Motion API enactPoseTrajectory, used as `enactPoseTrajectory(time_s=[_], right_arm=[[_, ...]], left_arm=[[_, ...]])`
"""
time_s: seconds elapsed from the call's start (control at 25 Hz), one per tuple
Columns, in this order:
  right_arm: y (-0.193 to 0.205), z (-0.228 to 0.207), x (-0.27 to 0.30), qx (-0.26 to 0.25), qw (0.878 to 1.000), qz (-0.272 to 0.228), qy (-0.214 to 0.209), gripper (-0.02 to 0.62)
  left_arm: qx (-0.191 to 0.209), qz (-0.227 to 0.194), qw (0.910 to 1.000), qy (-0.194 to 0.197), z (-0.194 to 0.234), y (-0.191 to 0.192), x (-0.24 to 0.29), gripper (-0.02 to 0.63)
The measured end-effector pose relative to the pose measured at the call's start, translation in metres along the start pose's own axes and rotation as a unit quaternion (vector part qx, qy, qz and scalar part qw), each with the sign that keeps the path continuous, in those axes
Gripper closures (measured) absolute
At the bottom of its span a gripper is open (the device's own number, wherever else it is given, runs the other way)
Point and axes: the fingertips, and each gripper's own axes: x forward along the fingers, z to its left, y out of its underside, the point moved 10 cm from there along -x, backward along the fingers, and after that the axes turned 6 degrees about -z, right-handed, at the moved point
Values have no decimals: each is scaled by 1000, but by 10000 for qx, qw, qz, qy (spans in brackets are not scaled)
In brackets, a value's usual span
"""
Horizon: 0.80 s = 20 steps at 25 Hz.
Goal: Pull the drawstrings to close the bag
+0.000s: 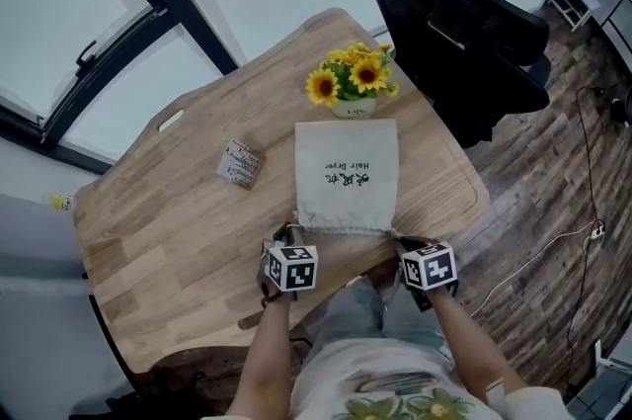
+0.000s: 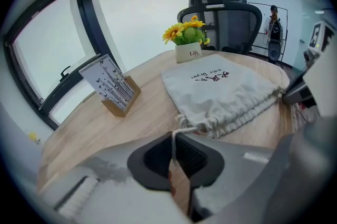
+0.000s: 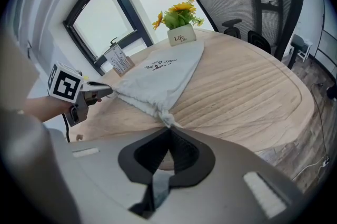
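Your left hand-held gripper (image 2: 172,138) is clamped on the left drawstring (image 2: 178,124). Your right hand-held gripper (image 3: 168,132) is clamped on the right drawstring (image 3: 166,118). The bag (image 1: 347,173) lies flat on the bench (image 1: 168,220), gathered mouth toward you, between the 2 grippers. Sunflower pot (image 1: 351,84) just behind it, card stand (image 1: 240,163) to its left.

One table (image 1: 178,210) is carrying one cloth bag (image 1: 347,173), one pot of sunflowers (image 1: 353,107) and one card stand (image 1: 240,163). One black chair (image 1: 464,42) is standing behind it. Two grippers are working, the left gripper (image 2: 172,138) and the right gripper (image 3: 168,133). Each is wearing one marker cube and pinching one of the bag's two cords: the left drawstring (image 2: 172,146) and the right drawstring (image 3: 167,122).
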Motion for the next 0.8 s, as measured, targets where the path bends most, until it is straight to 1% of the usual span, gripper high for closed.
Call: enactPoseTrajectory(time_s=[0.12,0.24,0.48,0.64,0.68,0.72,0.8], right_arm=[[1,-1,-2,272,9996,-74,-42,592],[-1,-2,-10,613,9971,-337,-313,592],[-19,0,-28,533,9932,-654,-797,592],[-40,2,-48,613,9854,-1115,-1133,592],[-45,2,-53,586,9839,-1237,-1147,592],[-50,2,-58,448,9843,-1333,-1066,592],[-59,1,-68,-167,9872,-1453,-643,592]], left_arm=[[-215,-175,9996,72,0,-4,-7,601],[-270,-351,9988,188,-2,-12,-14,601],[-519,-658,9963,171,-2,-29,-33,601],[-635,-905,9938,130,0,-45,-48,601],[-650,-973,9931,114,0,-49,-52,601],[-662,-1038,9924,90,0,-54,-56,601],[-700,-1163,9907,26,0,-63,-65,601]])
